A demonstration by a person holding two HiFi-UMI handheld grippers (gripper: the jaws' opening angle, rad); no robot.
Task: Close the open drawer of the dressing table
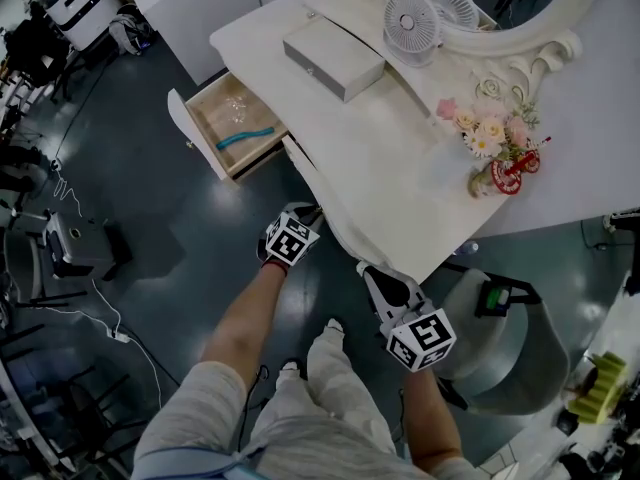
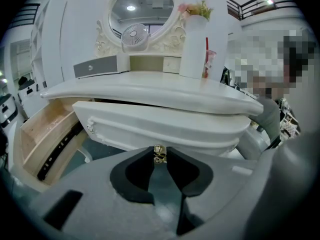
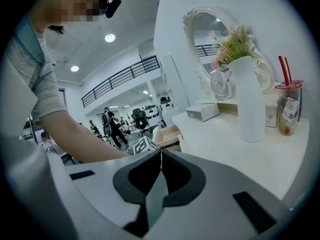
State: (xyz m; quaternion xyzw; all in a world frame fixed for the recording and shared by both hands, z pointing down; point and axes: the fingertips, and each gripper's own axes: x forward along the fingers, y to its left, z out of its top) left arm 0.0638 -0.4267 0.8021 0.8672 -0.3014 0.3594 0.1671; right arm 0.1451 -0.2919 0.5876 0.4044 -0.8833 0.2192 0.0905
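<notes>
The white dressing table (image 1: 390, 158) has a side drawer (image 1: 186, 126) pulled far out at the left, with a teal object (image 1: 245, 136) lying inside. That drawer also shows at the left edge (image 2: 42, 134) in the left gripper view. My left gripper (image 1: 307, 211) is at the table's front, under the top. Its jaws (image 2: 159, 156) hold the small brass knob (image 2: 159, 150) of the centre drawer front (image 2: 165, 126); a dark gap shows above that front. My right gripper (image 1: 373, 272) hangs beside the table's near corner, shut (image 3: 161, 153) with nothing in it.
On the top stand a grey box (image 1: 335, 58), a small fan (image 1: 412, 23), a flower vase (image 1: 495, 143) and an oval mirror (image 2: 141, 11). A grey round stool (image 1: 500, 338) is to my right. Black gear (image 1: 75, 243) and cables lie on the floor at left.
</notes>
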